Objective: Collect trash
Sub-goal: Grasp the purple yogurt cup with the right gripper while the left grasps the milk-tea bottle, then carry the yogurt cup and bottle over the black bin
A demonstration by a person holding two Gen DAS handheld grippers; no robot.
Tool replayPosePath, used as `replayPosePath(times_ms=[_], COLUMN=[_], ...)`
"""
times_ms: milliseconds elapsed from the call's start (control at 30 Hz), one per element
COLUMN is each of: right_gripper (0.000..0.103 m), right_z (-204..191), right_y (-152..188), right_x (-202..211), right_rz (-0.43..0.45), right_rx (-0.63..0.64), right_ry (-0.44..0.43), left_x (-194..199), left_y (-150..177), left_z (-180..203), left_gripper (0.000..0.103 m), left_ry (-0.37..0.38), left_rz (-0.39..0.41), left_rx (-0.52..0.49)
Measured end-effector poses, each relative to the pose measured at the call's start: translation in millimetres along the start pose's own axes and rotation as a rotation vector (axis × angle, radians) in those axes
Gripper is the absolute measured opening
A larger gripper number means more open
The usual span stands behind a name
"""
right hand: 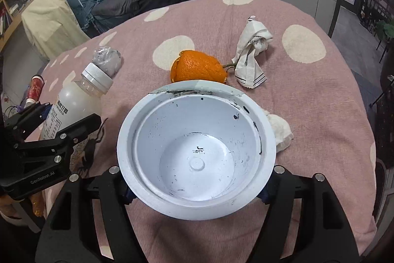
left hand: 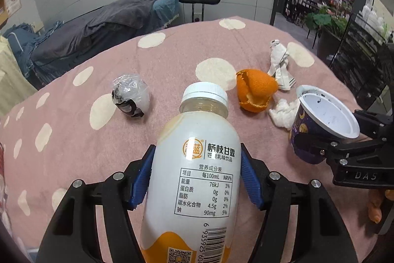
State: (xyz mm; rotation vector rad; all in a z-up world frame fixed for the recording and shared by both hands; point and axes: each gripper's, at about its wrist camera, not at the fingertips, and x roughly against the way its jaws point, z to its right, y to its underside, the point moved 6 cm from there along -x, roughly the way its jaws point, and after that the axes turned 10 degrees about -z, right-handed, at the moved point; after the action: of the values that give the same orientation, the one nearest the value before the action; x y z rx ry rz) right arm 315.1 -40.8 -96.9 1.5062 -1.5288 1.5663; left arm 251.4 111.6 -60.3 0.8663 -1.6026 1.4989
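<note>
plastic in both grips, four scraps left on the cloth

left gripper pinches the drink bottle; right gripper clamps the empty cup, both above the dotted pink tablecloth. still lying there: orange peel, crumpled wrapper, white tissue, plastic film ball. no bin in view. nothing blocks the scraps; tissue sits close under the cup.

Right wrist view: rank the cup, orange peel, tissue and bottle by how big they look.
1. cup, though nearest the camera
2. bottle
3. orange peel
4. tissue, partly hidden behind the cup, so unsure
</note>
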Motion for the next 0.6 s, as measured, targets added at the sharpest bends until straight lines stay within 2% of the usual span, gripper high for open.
replayPosePath(times_ms=[233,333,467,600], right_gripper=[0.070,0.070,0.070,0.070], right_z=[11,28,52,81], right_y=[38,54,69,87], right_x=[45,60,85,108], right_rz=[0.070,0.091,0.142,0.190], right_rx=[0.011,-0.018,-0.064,-0.116], right_ry=[0.002,0.017,0.035,0.071], left_x=[41,44,42,48], left_y=[17,21,27,30], left_z=[42,57,80,100], left_gripper=[0.063,0.063,0.064,0.063], left_ry=[0.075,0.112,0.129,0.180], left_rz=[0.150,0.175,0.177,0.189], left_rx=[0.061,0.077,0.049,0.035])
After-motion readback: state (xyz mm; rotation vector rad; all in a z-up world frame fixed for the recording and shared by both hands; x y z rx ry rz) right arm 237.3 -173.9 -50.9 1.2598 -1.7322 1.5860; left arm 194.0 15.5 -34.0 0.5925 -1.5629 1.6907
